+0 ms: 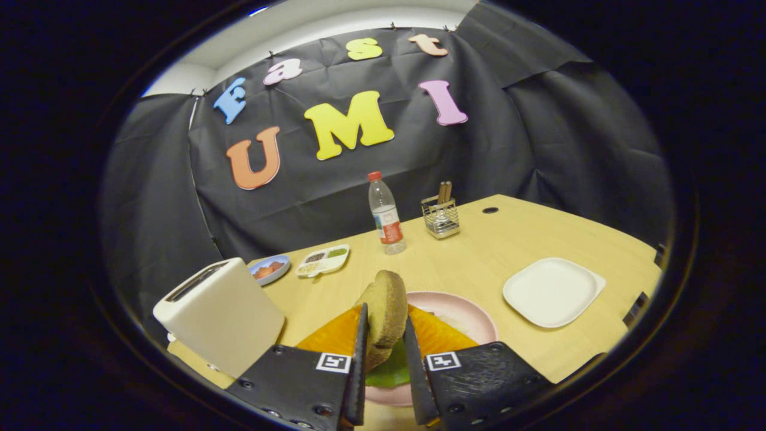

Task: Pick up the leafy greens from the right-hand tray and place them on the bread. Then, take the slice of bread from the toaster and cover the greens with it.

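Note:
My gripper [386, 326] is shut on a brown slice of bread [384, 311], which stands upright on edge between the two fingers. Below and just beyond the fingers lies a pink plate [473, 320]. A green leaf [390, 371] shows on it, low between the fingers, under the held slice. The bread beneath the leaf is hidden by the fingers. A cream toaster [221, 314] stands to the left of the fingers, its slot on top looking empty.
A white square tray [553, 291] lies to the right of the plate. Farther back are a water bottle [386, 214], a wire cutlery holder [441, 216], a divided dish [323, 260] and a small blue dish [269, 269]. The table edge runs close on the right.

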`<state>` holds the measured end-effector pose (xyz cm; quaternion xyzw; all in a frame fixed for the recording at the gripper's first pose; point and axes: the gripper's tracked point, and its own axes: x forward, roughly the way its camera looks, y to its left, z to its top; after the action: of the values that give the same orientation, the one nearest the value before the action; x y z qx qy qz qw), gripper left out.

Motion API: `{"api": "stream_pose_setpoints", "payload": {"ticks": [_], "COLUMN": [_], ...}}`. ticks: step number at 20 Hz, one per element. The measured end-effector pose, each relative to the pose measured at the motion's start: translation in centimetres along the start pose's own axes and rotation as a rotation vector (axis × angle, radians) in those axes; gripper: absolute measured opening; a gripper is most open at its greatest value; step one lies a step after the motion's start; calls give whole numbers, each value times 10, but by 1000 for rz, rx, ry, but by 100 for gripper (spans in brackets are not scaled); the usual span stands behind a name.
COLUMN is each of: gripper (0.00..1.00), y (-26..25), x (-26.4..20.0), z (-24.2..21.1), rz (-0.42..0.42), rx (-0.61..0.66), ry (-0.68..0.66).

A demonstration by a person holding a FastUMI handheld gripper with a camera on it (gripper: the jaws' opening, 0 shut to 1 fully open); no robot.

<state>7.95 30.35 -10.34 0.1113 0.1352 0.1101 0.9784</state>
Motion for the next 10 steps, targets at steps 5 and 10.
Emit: {"api": "stream_pose_setpoints", "payload": {"ticks": [5,10], "gripper": [40,62], "y": [-25,-44], "x": [3,5], "z": [-8,-10], "rz": [-24,-42], "rx": [2,-15], "ry": [25,40]}}
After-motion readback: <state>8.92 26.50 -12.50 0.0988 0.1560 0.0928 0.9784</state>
